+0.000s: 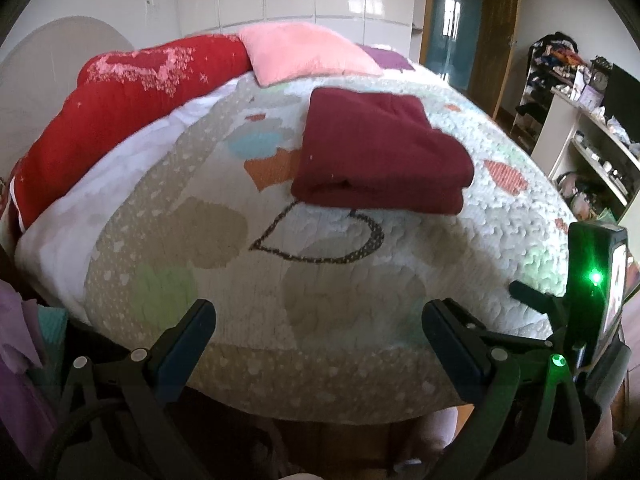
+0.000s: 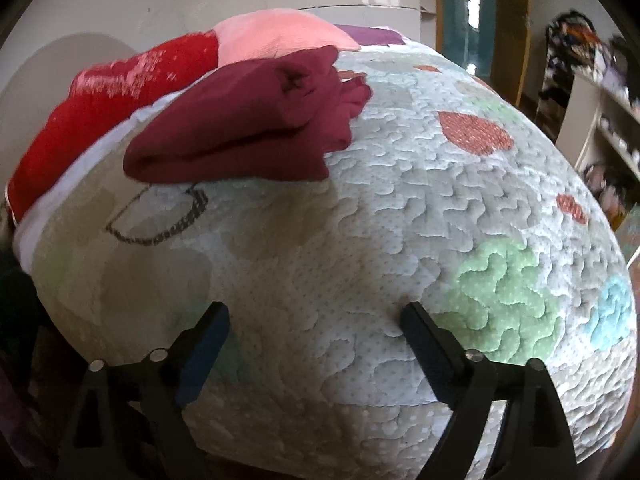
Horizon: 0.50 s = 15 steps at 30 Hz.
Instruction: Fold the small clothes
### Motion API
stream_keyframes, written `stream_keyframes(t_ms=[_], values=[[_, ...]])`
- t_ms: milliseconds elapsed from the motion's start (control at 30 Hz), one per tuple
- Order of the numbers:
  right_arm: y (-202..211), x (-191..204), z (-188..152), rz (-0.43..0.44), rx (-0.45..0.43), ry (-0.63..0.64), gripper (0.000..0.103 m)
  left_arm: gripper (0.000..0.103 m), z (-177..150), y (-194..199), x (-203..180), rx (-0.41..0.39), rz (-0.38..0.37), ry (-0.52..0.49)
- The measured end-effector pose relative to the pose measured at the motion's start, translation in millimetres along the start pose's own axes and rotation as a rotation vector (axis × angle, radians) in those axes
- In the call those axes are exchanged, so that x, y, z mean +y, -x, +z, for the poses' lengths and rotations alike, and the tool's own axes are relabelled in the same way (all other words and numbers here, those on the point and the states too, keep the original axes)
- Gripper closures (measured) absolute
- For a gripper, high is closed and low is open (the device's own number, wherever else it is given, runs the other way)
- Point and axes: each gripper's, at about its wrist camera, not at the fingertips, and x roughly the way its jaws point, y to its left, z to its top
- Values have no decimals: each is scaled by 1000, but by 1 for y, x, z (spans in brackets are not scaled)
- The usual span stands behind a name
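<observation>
A dark red garment (image 1: 380, 152) lies folded into a thick rectangle on the quilted bed cover (image 1: 320, 280). It also shows in the right wrist view (image 2: 248, 128), up and to the left. My left gripper (image 1: 320, 316) is open and empty, held over the near edge of the bed, well short of the garment. My right gripper (image 2: 316, 320) is open and empty too, over the cover to the right of the garment. The right gripper's body (image 1: 596, 280) with green lights shows at the right of the left wrist view.
A red blanket (image 1: 120, 108) and a pink pillow (image 1: 304, 52) lie at the far side of the bed. White shelves (image 1: 592, 140) with clutter stand at the right. A door (image 1: 460, 20) is at the back. Purple cloth (image 1: 16, 340) hangs at the near left.
</observation>
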Motion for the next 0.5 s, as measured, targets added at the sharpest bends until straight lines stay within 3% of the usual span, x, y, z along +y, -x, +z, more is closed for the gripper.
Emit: stream_keyframes(t_ms=[233,500], values=[[-3,9,-4,-35,-1,58,5,0,-7,-21,-1,105,29,-14],[-5,13,-5,-47,-6,81,3,0,-8,-20,-1,105,21,-14]])
